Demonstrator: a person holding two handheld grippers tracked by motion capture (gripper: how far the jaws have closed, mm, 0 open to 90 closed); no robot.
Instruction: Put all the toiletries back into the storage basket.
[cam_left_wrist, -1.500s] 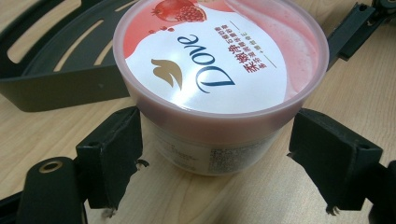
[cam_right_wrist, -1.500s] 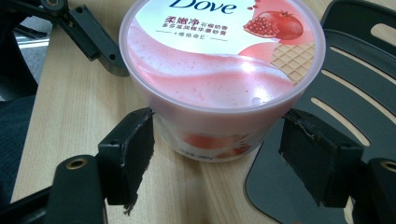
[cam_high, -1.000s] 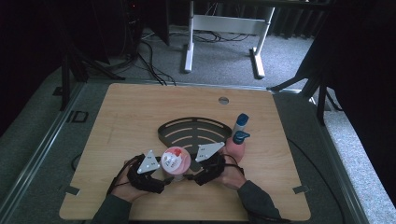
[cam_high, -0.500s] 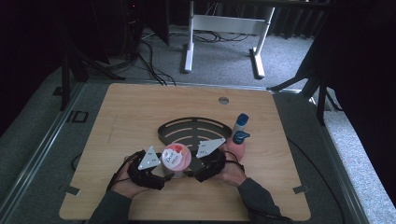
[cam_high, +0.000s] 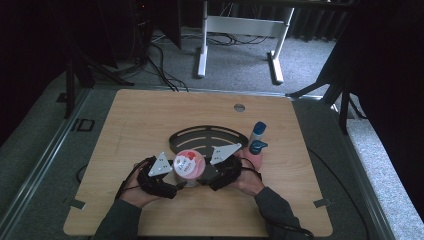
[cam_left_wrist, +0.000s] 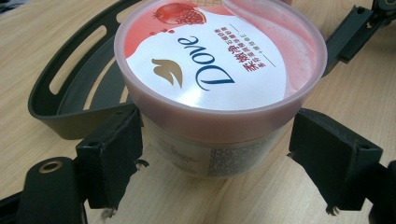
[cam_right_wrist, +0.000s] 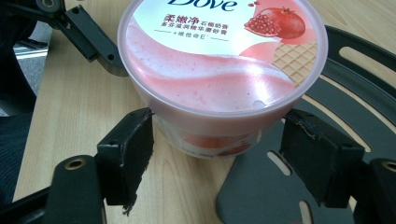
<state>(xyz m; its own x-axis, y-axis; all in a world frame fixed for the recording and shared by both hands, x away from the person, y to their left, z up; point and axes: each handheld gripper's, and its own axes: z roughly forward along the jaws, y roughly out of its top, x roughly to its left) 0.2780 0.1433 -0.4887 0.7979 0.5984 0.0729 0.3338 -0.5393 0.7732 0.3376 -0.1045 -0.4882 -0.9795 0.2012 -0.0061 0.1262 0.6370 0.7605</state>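
A Dove tub (cam_high: 188, 164) with a pink and white lid sits at the near rim of a black slotted tray (cam_high: 200, 132). My left gripper (cam_high: 172, 177) comes at it from the left and my right gripper (cam_high: 212, 172) from the right. In the left gripper view both pads press the wall of the tub (cam_left_wrist: 210, 70) under its lid, with the gripper (cam_left_wrist: 215, 158) shut on it. The right gripper view shows the same hold of that gripper (cam_right_wrist: 217, 154) on the tub (cam_right_wrist: 219, 56). I cannot tell whether the tub rests on the table.
Two blue-capped bottles (cam_high: 258, 131) (cam_high: 257, 147) stand just right of the tray, close to my right hand. A round cable hole (cam_high: 239, 107) lies at the table's far side. Bare wood stretches to the left and far side.
Both grippers and the tub have shifted slightly away from the person, toward the tray. The grip looks unchanged.
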